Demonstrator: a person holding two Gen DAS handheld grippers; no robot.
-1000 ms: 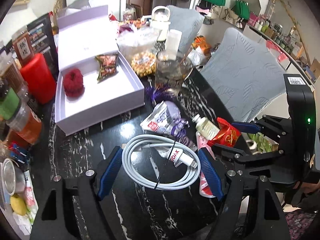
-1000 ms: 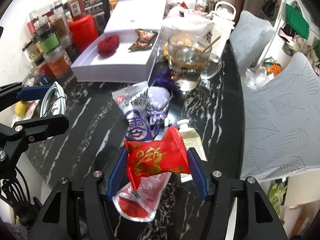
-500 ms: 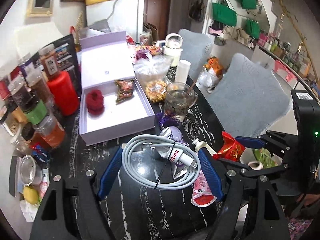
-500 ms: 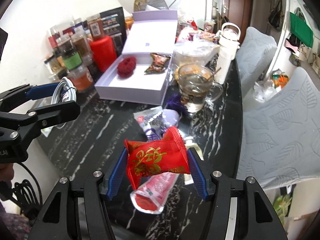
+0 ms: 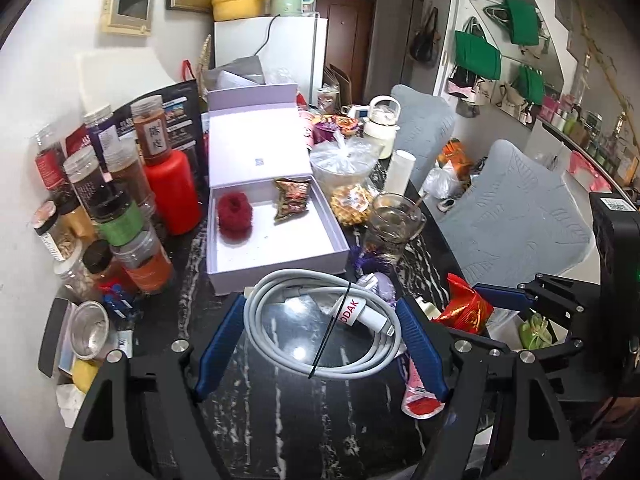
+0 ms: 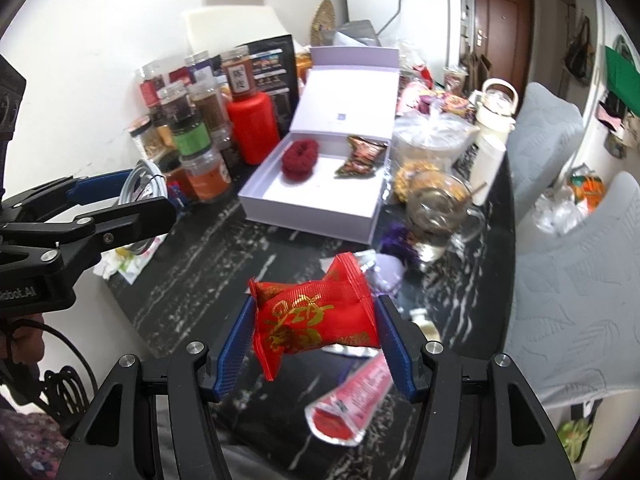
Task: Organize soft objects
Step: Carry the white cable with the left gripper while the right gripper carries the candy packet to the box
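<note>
The right claw [image 6: 314, 346] grasps a light, crinkly red foil snack packet [image 6: 316, 318] by its puffy sides, likely slippery, while the left claw [image 5: 322, 340] grasps a springy coiled white charging cable [image 5: 320, 330] across its loop.

Left gripper [image 5: 322, 338] clamping coiled white cable [image 5: 320, 330], open lavender box [image 5: 272, 224] beyond

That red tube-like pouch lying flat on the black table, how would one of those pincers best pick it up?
Probably across its narrow middle. The red pouch lies flat, long and slim on the black table, so coming straight down with the fingers either side of its width should work; its crimped end looks too thin to hold.
</note>
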